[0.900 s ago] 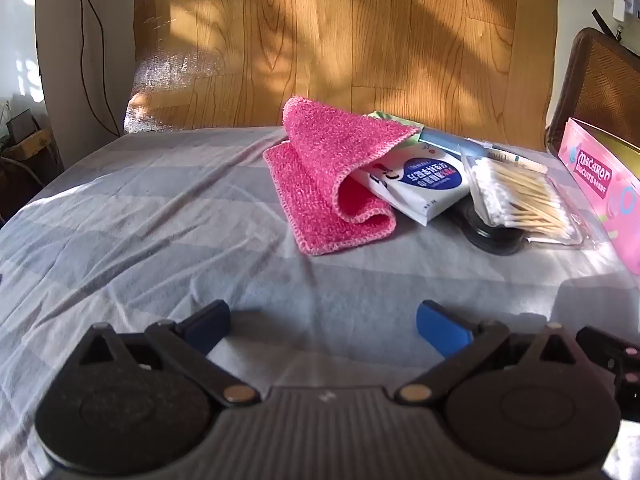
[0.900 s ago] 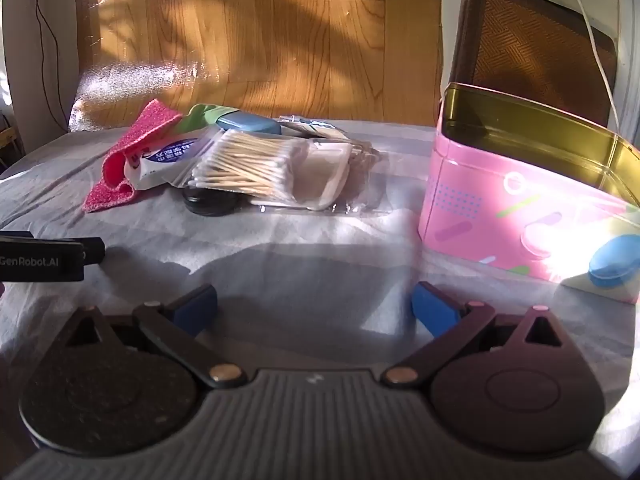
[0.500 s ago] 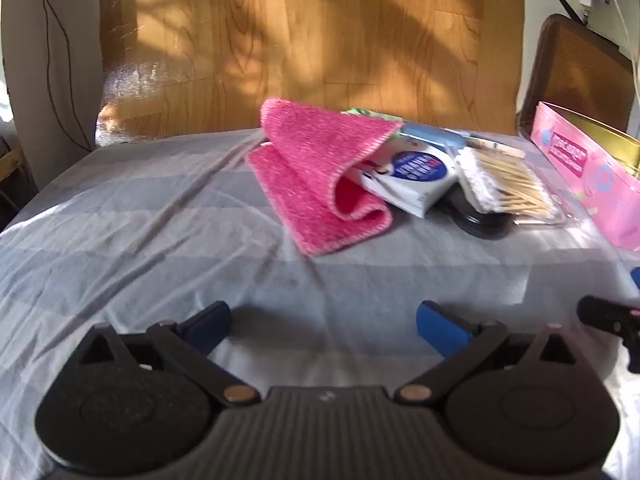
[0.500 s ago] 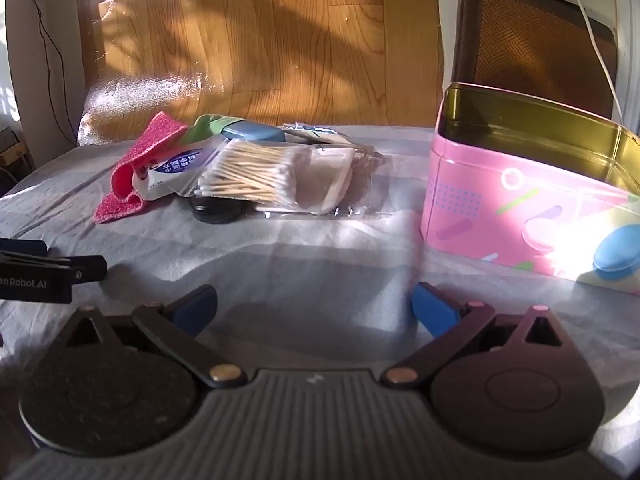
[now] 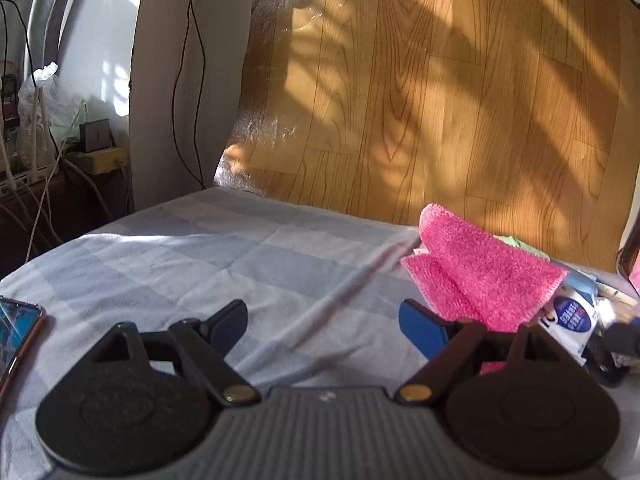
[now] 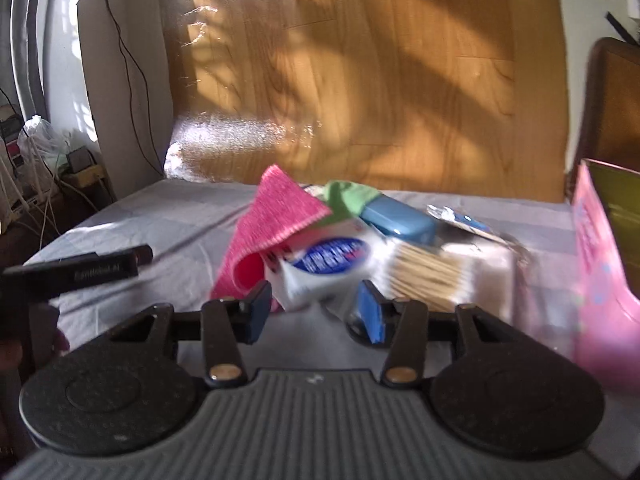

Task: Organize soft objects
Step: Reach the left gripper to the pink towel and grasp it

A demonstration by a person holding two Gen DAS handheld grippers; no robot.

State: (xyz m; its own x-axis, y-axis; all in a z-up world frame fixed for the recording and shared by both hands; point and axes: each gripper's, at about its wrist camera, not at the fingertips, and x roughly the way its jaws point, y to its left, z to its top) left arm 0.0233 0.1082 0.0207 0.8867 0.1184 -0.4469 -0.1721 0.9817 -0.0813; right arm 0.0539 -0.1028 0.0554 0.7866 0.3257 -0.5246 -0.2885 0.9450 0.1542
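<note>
A folded pink cloth (image 5: pixel 484 276) lies on the grey checked bedsheet (image 5: pixel 224 256), draped over a white box with a blue label (image 5: pixel 572 320). My left gripper (image 5: pixel 322 322) is open and empty, low over the sheet, with the cloth just beyond its right finger. In the right wrist view the pink cloth (image 6: pixel 276 216) tops a pile with the white box (image 6: pixel 332 264), a green cloth (image 6: pixel 348 196), a blue case (image 6: pixel 396 224) and a pack of cotton swabs (image 6: pixel 432 276). My right gripper (image 6: pixel 316 312) is open, partly narrowed, right in front of the white box, empty.
A pink tin (image 6: pixel 604 276) with a gold inside stands at the right. A phone (image 5: pixel 16 328) lies at the left edge of the sheet. A wood-pattern board (image 5: pixel 440 92) stands behind. Cables and a plastic bag (image 5: pixel 44 104) sit off the left side. The left gripper's side (image 6: pixel 76 272) shows at left.
Both grippers have swung left and moved forward toward the pile. My right gripper's jaws have narrowed and now sit close to the white box. The left view now shows the phone.
</note>
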